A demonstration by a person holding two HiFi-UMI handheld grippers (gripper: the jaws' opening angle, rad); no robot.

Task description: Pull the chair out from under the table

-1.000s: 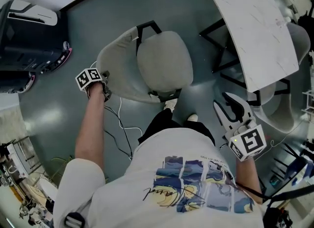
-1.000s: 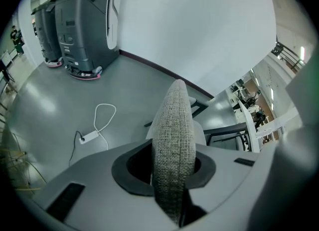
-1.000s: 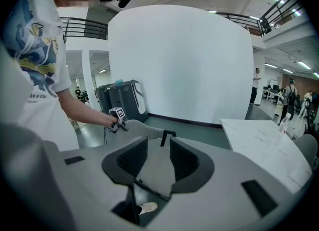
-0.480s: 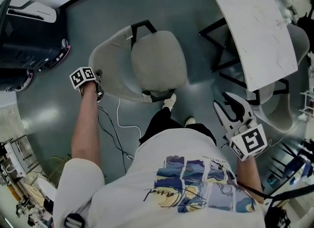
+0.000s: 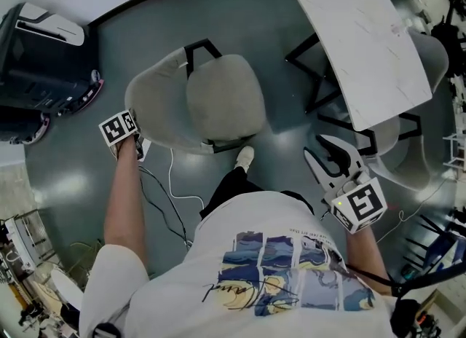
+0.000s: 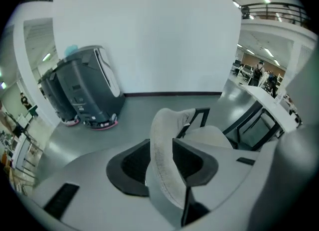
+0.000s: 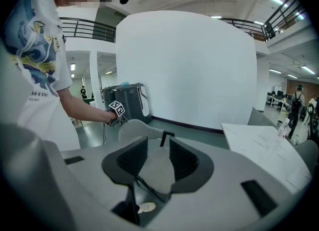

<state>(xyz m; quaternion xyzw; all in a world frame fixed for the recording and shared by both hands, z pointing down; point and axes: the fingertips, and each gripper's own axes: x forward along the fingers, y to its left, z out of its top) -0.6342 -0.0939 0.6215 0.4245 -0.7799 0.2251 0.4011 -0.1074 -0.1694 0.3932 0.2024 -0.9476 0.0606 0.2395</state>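
Note:
The grey shell chair (image 5: 222, 103) stands on the floor left of the white table (image 5: 371, 45), fully out from under the tabletop. My left gripper (image 5: 135, 142) is at the left rim of the chair's curved backrest (image 5: 153, 100). In the left gripper view the backrest rim (image 6: 162, 140) runs between the jaws of the left gripper (image 6: 160, 164); they have just been opening and no longer clamp it. My right gripper (image 5: 331, 156) hangs open in the air near the table's near corner, holding nothing. In the right gripper view the right gripper (image 7: 158, 158) frames the chair seat (image 7: 157, 173).
A dark floor-cleaning machine (image 5: 44, 45) stands at the far left. A second grey chair (image 5: 411, 162) sits tucked beside the table's black legs (image 5: 313, 60). Cables (image 5: 164, 183) trail across the floor by my shoe (image 5: 244, 158).
My left gripper has slid left and toward me along the backrest's edge. My feet have drawn back from the chair. The right gripper has shifted slightly left.

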